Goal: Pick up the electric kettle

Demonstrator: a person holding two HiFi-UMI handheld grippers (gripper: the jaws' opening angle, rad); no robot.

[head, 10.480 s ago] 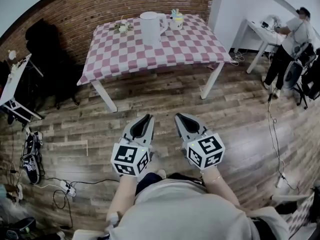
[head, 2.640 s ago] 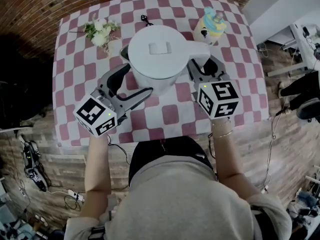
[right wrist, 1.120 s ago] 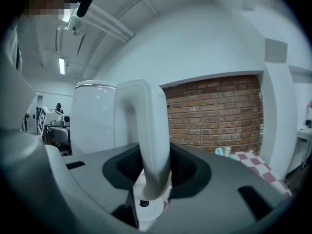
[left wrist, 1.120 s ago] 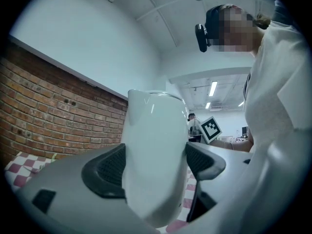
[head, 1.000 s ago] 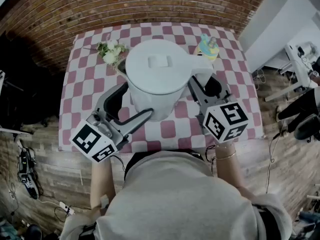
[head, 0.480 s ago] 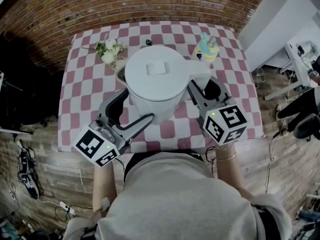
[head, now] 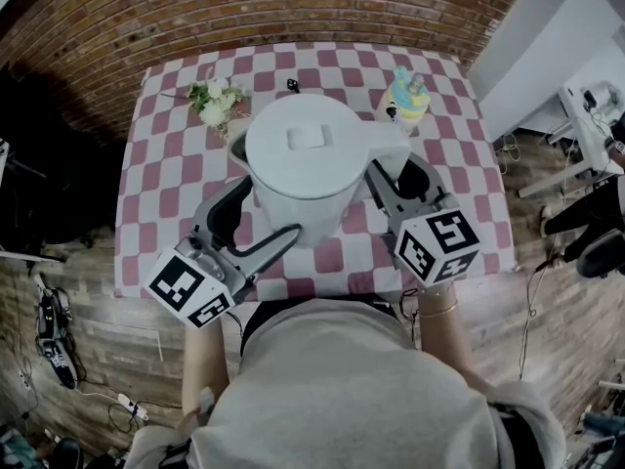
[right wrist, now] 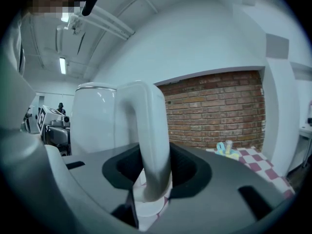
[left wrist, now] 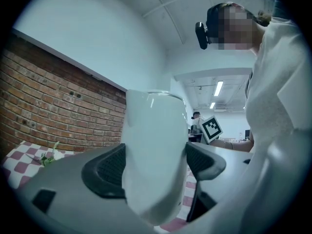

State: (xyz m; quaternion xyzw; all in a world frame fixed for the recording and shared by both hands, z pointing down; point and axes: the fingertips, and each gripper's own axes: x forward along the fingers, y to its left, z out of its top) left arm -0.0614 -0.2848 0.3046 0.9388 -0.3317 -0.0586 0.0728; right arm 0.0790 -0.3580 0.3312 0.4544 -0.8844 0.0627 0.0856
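The white electric kettle (head: 308, 149) is held over the checked table (head: 166, 169), lid up, between both grippers. My left gripper (head: 256, 215) is shut on the kettle body (left wrist: 156, 150), with a black pad pressed to each side. In the left gripper view (left wrist: 155, 165) the kettle's rounded bottom edge shows above the cloth. My right gripper (head: 398, 177) is shut on the kettle's curved handle (right wrist: 152, 130), which runs down between the two pads of the gripper (right wrist: 156, 168). The spout side of the kettle is hidden.
A small bunch of white flowers (head: 215, 101) lies at the table's far left. A yellow and blue toy (head: 408, 91) stands at the far right, with a small black object (head: 293, 84) between them. A dark round piece (head: 237, 148) peeks out beside the kettle. A brick wall runs behind.
Since the earliest frame I have come from the open floor up to the table, and both grippers have closed on the kettle. Over the last second nothing has visibly moved.
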